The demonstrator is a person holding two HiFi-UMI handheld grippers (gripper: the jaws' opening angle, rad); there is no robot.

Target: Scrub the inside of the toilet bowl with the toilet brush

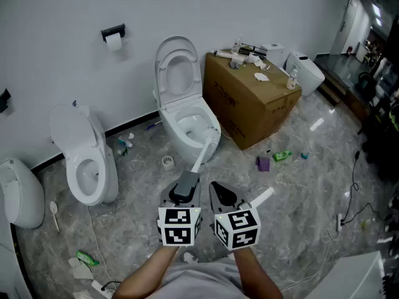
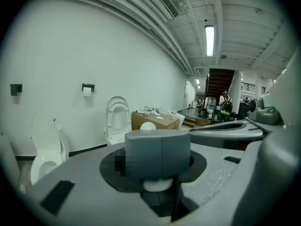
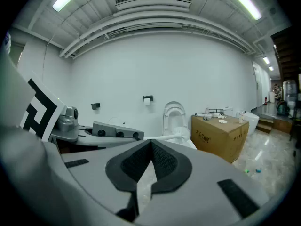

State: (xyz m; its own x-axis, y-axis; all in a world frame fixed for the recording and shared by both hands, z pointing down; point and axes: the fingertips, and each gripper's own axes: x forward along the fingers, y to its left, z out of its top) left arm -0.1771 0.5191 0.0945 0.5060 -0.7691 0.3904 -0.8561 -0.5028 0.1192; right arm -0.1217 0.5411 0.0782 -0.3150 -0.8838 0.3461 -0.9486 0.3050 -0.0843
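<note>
The white toilet (image 1: 181, 114) stands against the wall with seat and lid raised. A toilet brush (image 1: 202, 153) with a white shaft slants from my left gripper (image 1: 186, 189) up to the bowl's front right rim, its head just inside the bowl. The left gripper is shut on the brush's grey grip (image 2: 157, 154), which fills the space between the jaws in the left gripper view; the white brush head (image 2: 148, 126) shows beyond it. My right gripper (image 1: 223, 195) is beside the left one, shut and empty, its pads (image 3: 162, 166) pressed together. The brush shaft (image 3: 175, 136) shows in the right gripper view.
A second toilet (image 1: 87, 161) and another white fixture (image 1: 19, 192) stand at the left. A cardboard box (image 1: 249, 98) with clutter on top sits right of the toilet. A tape roll (image 1: 168, 162), a green bottle (image 1: 282, 156) and scraps lie on the marble floor; cables run at the right.
</note>
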